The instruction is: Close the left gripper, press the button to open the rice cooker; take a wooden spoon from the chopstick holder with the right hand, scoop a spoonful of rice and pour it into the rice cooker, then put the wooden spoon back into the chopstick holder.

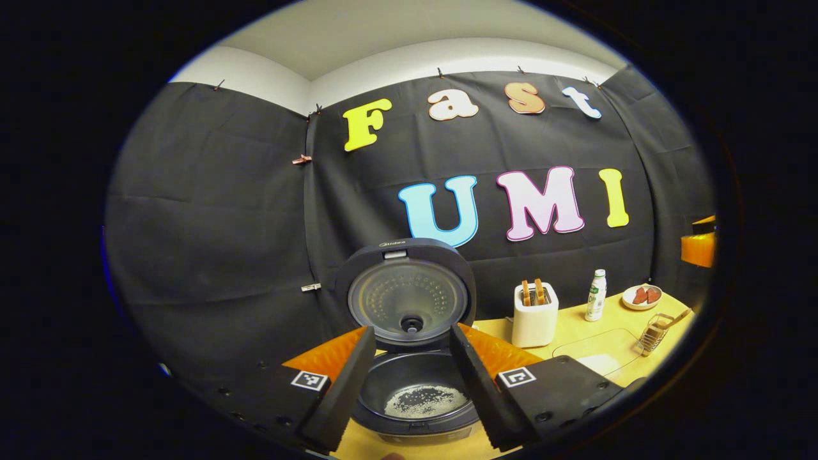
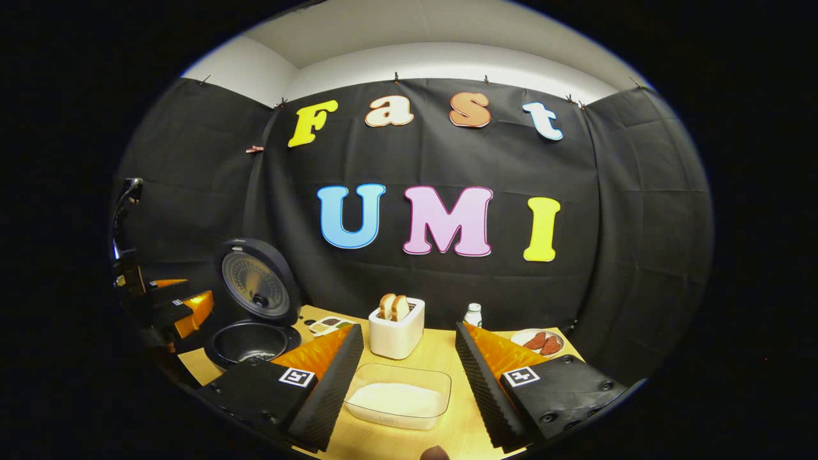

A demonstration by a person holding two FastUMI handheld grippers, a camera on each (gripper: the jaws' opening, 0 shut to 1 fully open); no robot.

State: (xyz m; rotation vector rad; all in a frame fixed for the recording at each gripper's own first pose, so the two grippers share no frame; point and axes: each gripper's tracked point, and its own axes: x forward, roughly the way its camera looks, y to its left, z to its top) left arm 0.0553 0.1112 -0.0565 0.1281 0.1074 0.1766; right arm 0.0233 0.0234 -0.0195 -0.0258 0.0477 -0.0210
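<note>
Left tool (image 1: 409,377): its two dark fingers stand well apart at the bottom centre of the left gripper view, holding nothing — the rice cooker shows in the gap between them.
Right tool (image 2: 409,383): fingers spread wide at the bottom of the right gripper view, empty; the rice container lies between them on the table.
Left tool from afar: in the right gripper view the left tool sits at the far left edge, orange and black, just left of the cooker; how its fingers stand cannot be told there.
Rice cooker (image 1: 415,396): lid (image 1: 406,294) up and upright behind the pot, inner side facing the camera; a thin patch of rice (image 1: 425,401) lies on the pot's dark bottom. In the right gripper view the cooker (image 2: 249,342) is at lower left, open.
Rice container (image 2: 399,396): clear, shallow, with white rice in it, bottom centre of the right gripper view.
Chopstick holder (image 1: 653,332): a wire basket at the right edge of the left gripper view, with the wooden spoon (image 1: 679,317) slanting out to the upper right — the spoon's bowl is too small to make out.
Toaster (image 1: 535,314): white, two slices in its slots, right of the cooker; centre of the right gripper view too.
Bottle (image 1: 595,295): white, upright, right of the toaster.
Plate (image 1: 641,297): small, with reddish pieces, far right near the wall.
Small tray (image 2: 327,326): behind the cooker in the right gripper view, contents unclear.
Table (image 1: 575,332): light wood, carrying everything.
</note>
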